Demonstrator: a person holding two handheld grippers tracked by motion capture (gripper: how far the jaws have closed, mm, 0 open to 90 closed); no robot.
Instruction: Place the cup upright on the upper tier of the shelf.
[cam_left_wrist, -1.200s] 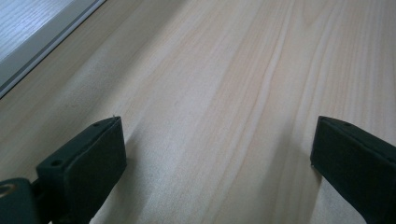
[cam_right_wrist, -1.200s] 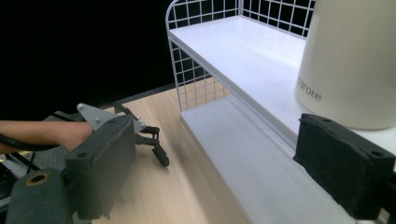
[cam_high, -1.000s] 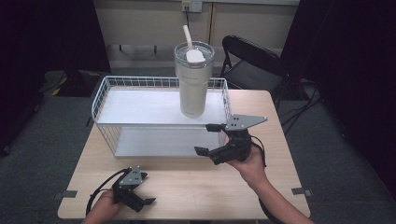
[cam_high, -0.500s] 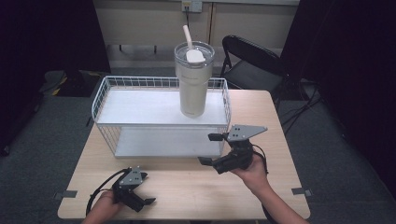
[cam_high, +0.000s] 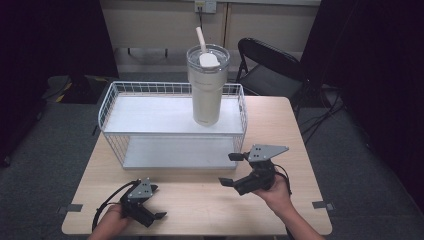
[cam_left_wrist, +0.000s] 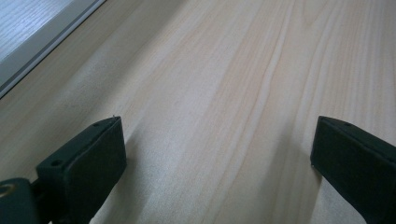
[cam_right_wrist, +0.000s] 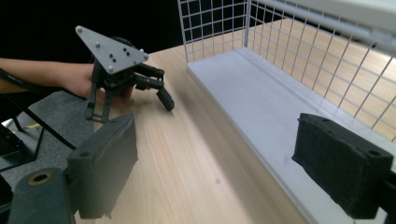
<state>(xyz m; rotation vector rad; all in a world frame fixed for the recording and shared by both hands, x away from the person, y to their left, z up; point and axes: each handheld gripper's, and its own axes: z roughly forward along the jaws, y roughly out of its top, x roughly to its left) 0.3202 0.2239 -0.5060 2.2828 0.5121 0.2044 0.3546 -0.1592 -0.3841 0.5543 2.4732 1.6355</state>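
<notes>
one tumbler (cam_high: 207, 85), one wire rack (cam_high: 115, 95), two hand-held grippers, one folding chair (cam_high: 267, 65)

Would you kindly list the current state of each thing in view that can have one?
Tumbler: upright on the rack's top shelf, lid on, straw in.
Wire rack: upright on the table, lower shelf bare.
Left gripper: open, holding nothing.
Right gripper: open, holding nothing.
Folding chair: unfolded, unoccupied.

High view: fixed above near table (cam_high: 295, 130) edge, facing forward and down, whole tabletop and wire rack (cam_high: 170, 122) framed. Left gripper view: very close, low over bare wood, rack base edge at top left. Right gripper view: low, looking across table along rack front toward left gripper (cam_right_wrist: 154, 93). Shared: tabletop, rack base.
</notes>
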